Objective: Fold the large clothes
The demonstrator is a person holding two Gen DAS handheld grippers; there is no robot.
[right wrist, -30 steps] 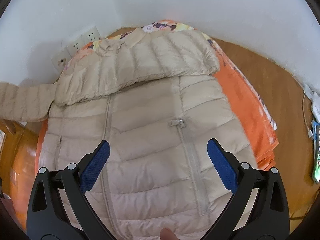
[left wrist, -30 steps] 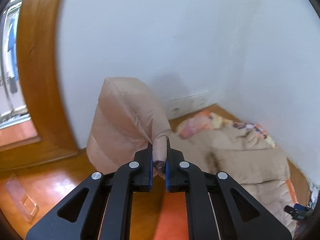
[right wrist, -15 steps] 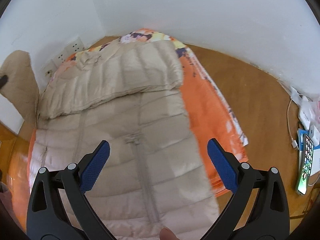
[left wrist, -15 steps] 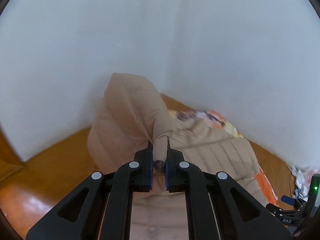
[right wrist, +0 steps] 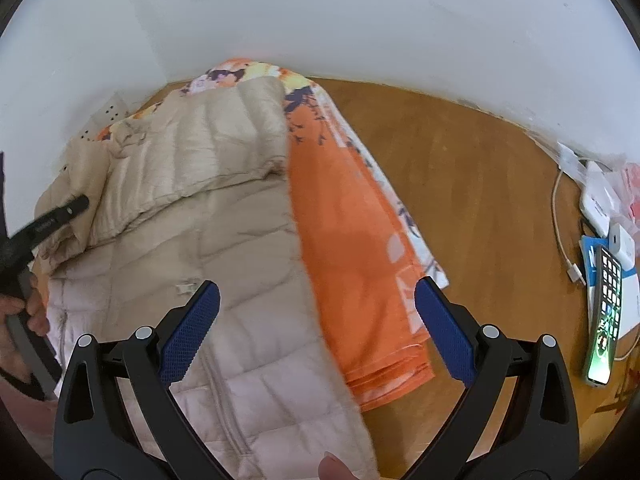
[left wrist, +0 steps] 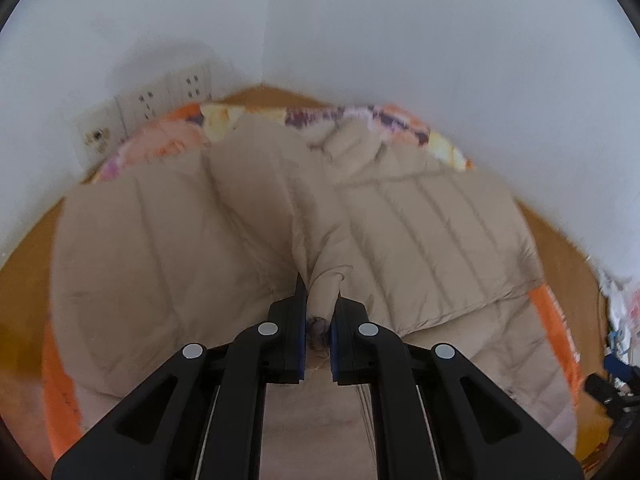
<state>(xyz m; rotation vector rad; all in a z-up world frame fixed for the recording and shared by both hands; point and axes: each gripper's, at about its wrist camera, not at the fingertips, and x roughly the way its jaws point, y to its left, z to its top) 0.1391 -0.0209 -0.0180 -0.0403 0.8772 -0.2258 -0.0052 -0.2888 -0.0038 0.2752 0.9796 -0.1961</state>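
quilted cloth, polished wood and matt plastic are being shown

a beige down jacket [right wrist: 224, 216] of smooth, faintly sheened quilted cloth is being seen lying on an orange printed cloth sheet [right wrist: 352, 248]; its sleeve cuff [left wrist: 320, 300] is being pinched by the left gripper [left wrist: 319, 320]. the grippers' bodies are being shown as matt black plastic, and the right gripper [right wrist: 316, 320] is being seen with blue, rough-textured pads [right wrist: 192, 332]. a glossy wooden floor [right wrist: 480, 184] and a matt white wall [left wrist: 400, 40] are being shown.
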